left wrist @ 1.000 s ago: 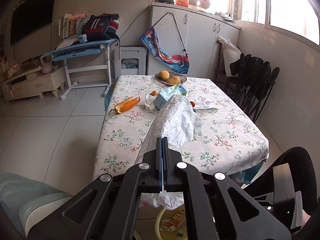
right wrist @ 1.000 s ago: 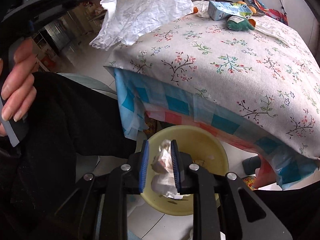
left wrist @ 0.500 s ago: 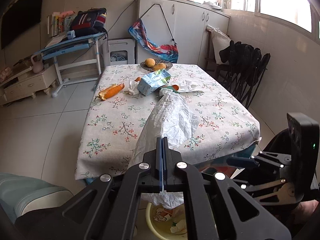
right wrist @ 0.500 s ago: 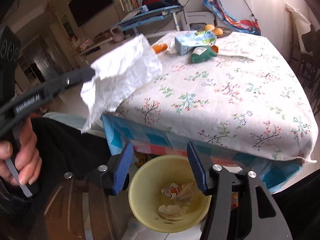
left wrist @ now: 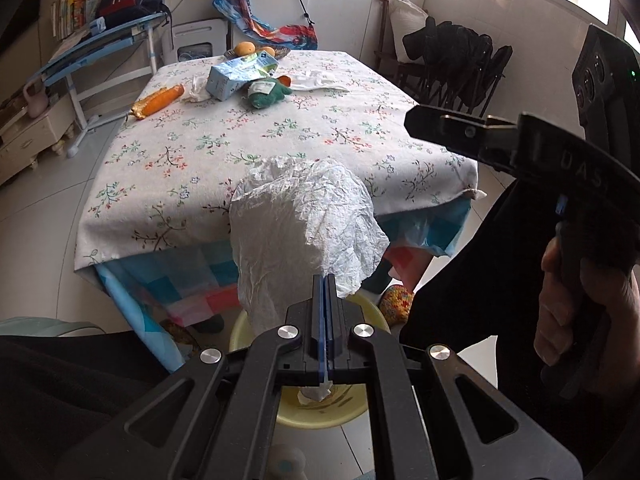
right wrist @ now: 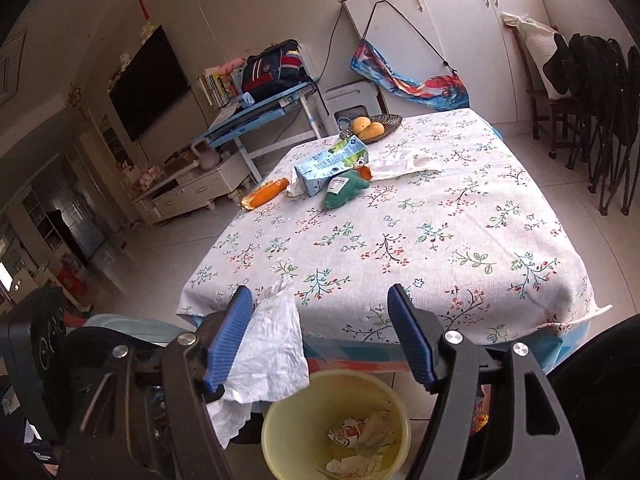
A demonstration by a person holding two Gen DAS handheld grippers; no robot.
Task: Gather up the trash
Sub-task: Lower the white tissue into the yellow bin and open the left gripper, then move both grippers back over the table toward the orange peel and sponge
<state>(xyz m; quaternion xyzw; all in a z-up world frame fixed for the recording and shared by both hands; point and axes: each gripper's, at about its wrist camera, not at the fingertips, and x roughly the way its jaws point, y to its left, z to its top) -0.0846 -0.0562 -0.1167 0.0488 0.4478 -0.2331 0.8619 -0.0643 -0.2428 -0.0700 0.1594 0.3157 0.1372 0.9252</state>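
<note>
My left gripper [left wrist: 324, 300] is shut on a crumpled white paper [left wrist: 304, 228], which hangs just above the yellow bin [left wrist: 320, 412] on the floor in front of the table. The same paper [right wrist: 272, 348] shows at the lower left of the right wrist view, beside the left blue pad. My right gripper [right wrist: 320, 336] is opening, with nothing between its pads; the yellow bin [right wrist: 280, 440] below it holds scraps of paper [right wrist: 360, 436]. Far on the floral tablecloth [right wrist: 420, 240] lie an orange wrapper [right wrist: 266, 194], a blue carton [right wrist: 332, 166], a green packet [right wrist: 346, 190] and white tissue [right wrist: 404, 164].
A basket with fruit [right wrist: 372, 124] stands at the table's far edge. Black folding chairs [right wrist: 600, 92] line the right wall. A blue desk [right wrist: 260, 116] with a backpack stands at the back left. A person's hand [left wrist: 572, 300] holds the right gripper's handle.
My right gripper let go of the crumpled scrap into the bin, opened wide and lifted toward the table. My left gripper came down and forward with the white paper, over the bin.
</note>
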